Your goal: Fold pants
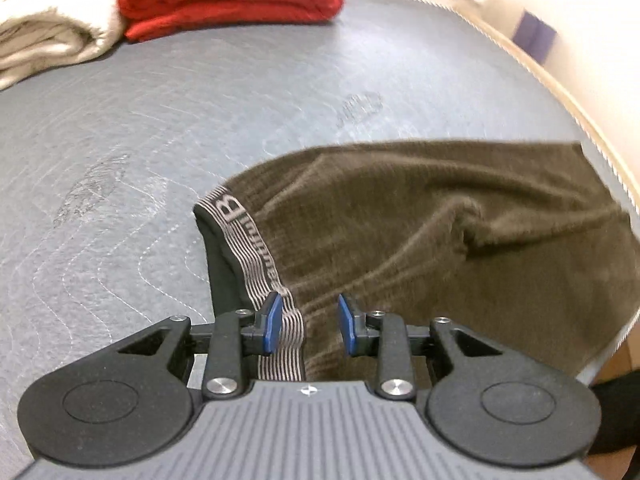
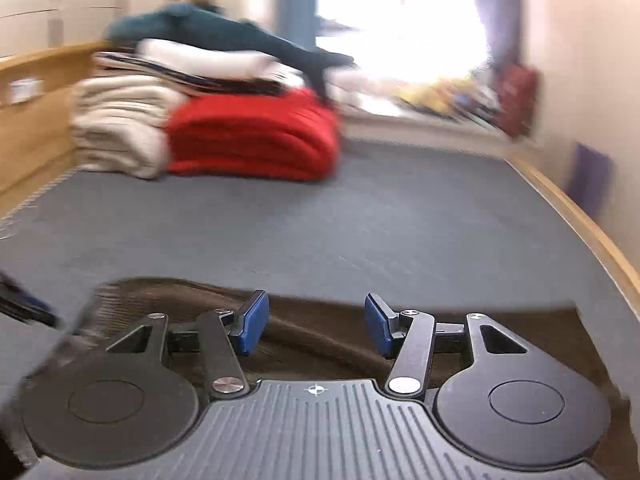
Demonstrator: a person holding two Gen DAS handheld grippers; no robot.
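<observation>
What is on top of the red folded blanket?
The red folded blanket bears a blurred pile: white folded fabric, then a teal garment. What lies between is covered.

The left hand-held gripper [image 1: 310,326] has a grey ribbed body bearing a small white crosshair mark, flanked by two round matte-black housings with faint inset circles. Black linkage arms, pinned with silver screws, carry flat blue fingertip pads [image 1: 273,322]. The right hand-held gripper [image 2: 316,326] matches: ribbed grey deck, crosshair mark, black discs, triangular cut-outs, silver pivots, blue pads [image 2: 251,328].
</observation>
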